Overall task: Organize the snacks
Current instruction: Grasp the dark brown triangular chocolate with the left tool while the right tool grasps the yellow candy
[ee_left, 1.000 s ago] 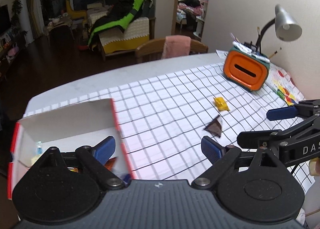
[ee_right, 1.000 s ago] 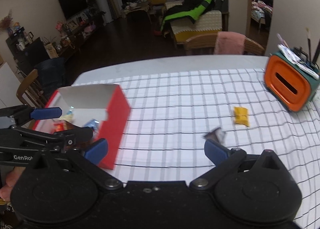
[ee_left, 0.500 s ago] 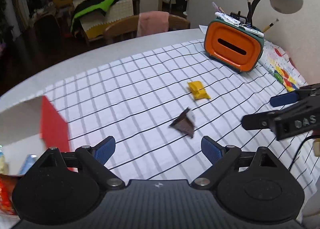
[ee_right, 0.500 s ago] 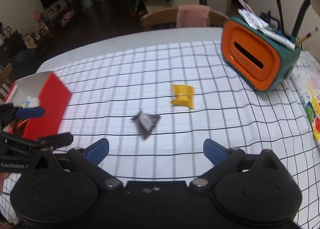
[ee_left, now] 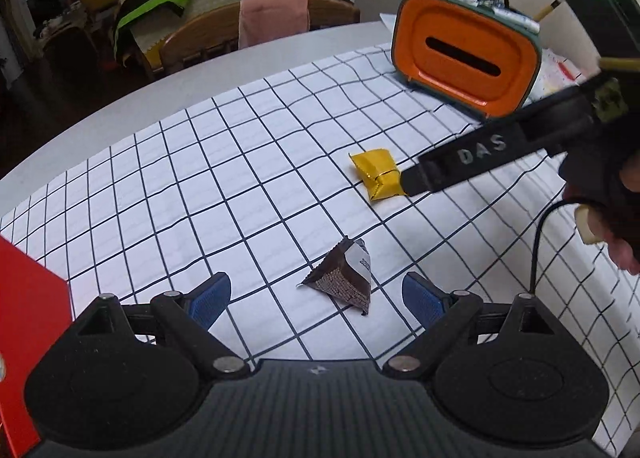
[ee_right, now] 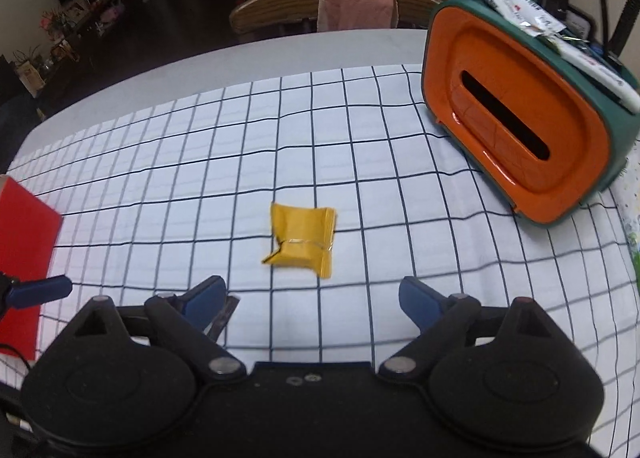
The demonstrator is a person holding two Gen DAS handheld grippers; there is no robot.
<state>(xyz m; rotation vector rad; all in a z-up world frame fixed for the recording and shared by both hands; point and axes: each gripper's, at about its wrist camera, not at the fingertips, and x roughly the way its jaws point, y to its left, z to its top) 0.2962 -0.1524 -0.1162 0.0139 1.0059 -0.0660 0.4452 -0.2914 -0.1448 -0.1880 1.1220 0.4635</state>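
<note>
Both tongs hang spread wide and empty over two loose snacks on the checked tabletop.

The left tongs bracket the brown pyramid packet, which lies between the blue tips without touching them. The right tongs sit just short of the yellow packet, with bare cloth all around it. The red box stands at the left edge of both views, well apart from the snacks. The orange holder, stuffed with pens, blocks the far right side. The tabletop curves away towards a chair beyond its far edge.
</note>
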